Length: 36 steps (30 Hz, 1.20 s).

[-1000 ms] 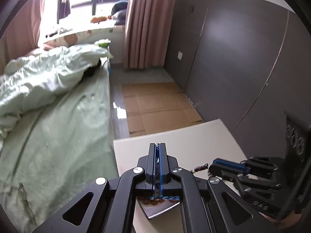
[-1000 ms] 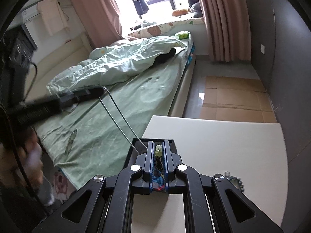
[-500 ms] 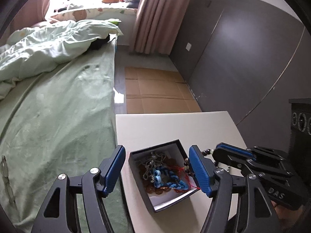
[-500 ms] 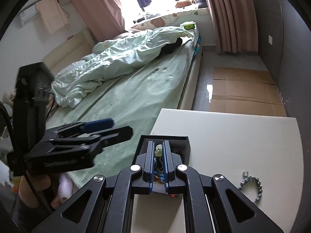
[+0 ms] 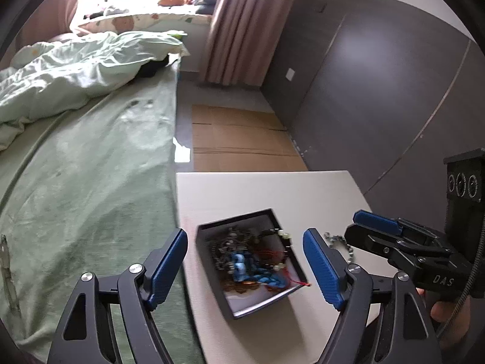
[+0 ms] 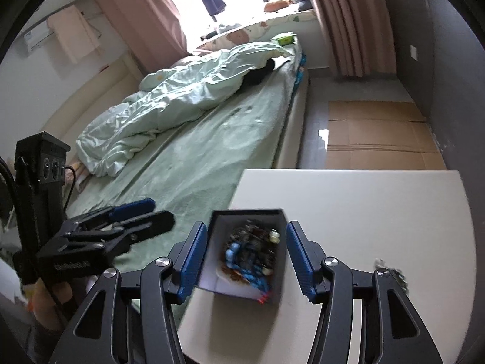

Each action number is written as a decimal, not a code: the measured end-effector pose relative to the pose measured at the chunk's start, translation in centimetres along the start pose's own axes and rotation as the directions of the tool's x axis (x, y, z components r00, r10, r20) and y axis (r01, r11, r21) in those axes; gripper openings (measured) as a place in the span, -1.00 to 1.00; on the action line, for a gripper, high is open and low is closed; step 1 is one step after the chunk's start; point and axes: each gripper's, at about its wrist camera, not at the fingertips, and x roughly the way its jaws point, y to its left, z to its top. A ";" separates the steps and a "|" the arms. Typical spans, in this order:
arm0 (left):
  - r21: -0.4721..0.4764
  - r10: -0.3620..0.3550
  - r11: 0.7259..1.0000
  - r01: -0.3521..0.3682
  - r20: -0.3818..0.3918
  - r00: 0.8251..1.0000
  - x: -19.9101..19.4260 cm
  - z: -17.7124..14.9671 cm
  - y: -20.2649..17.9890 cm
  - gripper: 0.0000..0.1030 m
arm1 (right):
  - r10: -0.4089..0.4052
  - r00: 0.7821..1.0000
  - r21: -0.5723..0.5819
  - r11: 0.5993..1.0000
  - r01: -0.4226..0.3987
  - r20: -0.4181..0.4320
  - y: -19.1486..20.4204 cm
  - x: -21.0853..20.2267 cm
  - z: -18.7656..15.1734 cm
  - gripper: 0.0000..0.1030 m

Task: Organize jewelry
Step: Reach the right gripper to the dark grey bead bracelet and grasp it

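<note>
Jewelry (image 5: pixel 253 261) sits tangled in a small black box (image 5: pixel 242 311) near the bed-side edge of the white table (image 5: pixel 272 188): blue beads, red cord, dark chains, a few pale beads. My left gripper (image 5: pixel 245 265) has just been opening; its blue pads stand wide either side of the box, gripping nothing. My right gripper (image 6: pixel 247 256) has also just opened, straddling the same box, empty. One silver chain (image 5: pixel 341 242) lies loose on the table just right of the box.
</note>
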 end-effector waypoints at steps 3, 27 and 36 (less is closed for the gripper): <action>0.005 -0.018 1.000 0.018 -0.002 1.000 0.2 -0.2 -0.9 0.54 | -0.008 1.000 0.037 0.999 0.008 0.001 -1.8 -1.3 -0.9 0.06; 0.206 -0.052 0.976 0.071 -0.100 0.994 5.9 -1.8 -11.6 0.54 | -0.124 0.992 0.274 0.953 0.130 -0.039 -14.1 -5.5 -7.8 0.08; 0.216 -0.018 0.975 0.058 -0.183 0.983 9.5 -1.1 -12.1 0.10 | -0.172 0.978 0.261 0.945 0.198 -0.121 -15.8 -2.5 -8.3 -0.06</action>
